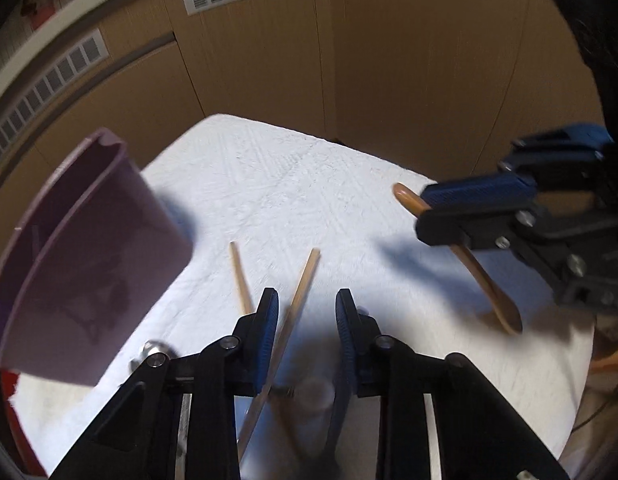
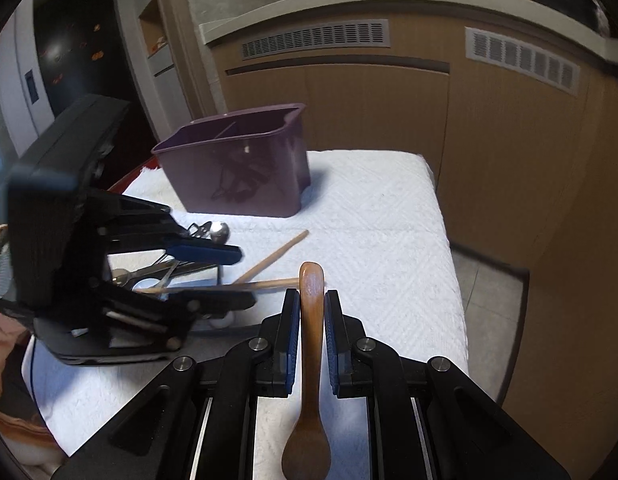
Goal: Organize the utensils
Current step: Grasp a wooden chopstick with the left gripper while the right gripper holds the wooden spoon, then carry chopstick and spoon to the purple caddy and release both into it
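Wooden spoon (image 2: 311, 320) clamped by its handle in my right gripper (image 2: 312, 300), above the white cloth (image 2: 389, 208). My left gripper (image 1: 307, 308), partly open, straddles a chopstick (image 1: 297, 300) without gripping. Purple caddy (image 2: 245, 168) stands behind.

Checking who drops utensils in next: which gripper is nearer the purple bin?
Left. The left gripper sits just right of the purple bin, over the chopsticks. The right gripper, clamping the wooden spoon, is farther out across the cloth.
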